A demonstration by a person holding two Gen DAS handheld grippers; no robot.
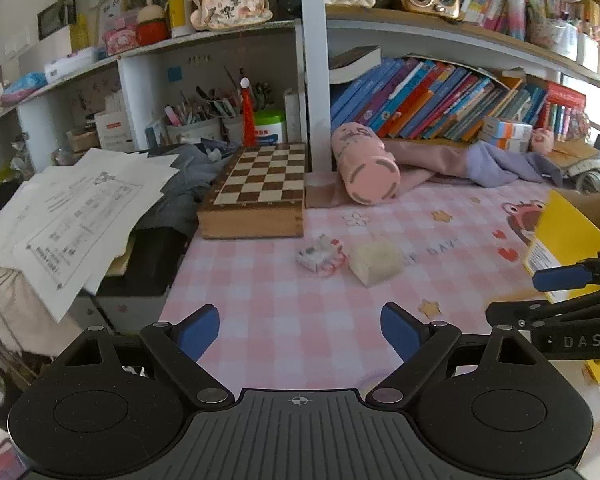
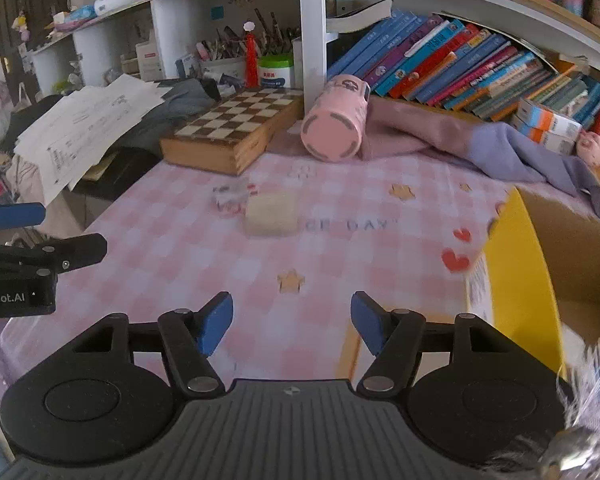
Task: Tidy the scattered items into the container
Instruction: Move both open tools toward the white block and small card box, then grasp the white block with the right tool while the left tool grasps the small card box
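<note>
On the pink checked tablecloth lie a cream spongy block (image 1: 375, 261) (image 2: 271, 214) and, touching its left side, a small red-and-white wrapped packet (image 1: 320, 257) (image 2: 231, 197). A yellow cardboard box (image 1: 568, 236) (image 2: 520, 276) with a brown inside stands at the right. My left gripper (image 1: 300, 332) hovers open over the cloth, short of both items, nothing between its blue pads. My right gripper (image 2: 292, 324) is open too, empty, beside the box's left wall. Each gripper shows at the edge of the other's view.
A wooden chessboard case (image 1: 256, 196) sits behind the items, a pink cylindrical cushion (image 1: 366, 168) and lilac cloths (image 1: 500, 164) beyond. Loose papers (image 1: 72, 208) overhang the table's left edge. Shelves of books and pens line the back. A fluffy object (image 2: 592, 392) lies at lower right.
</note>
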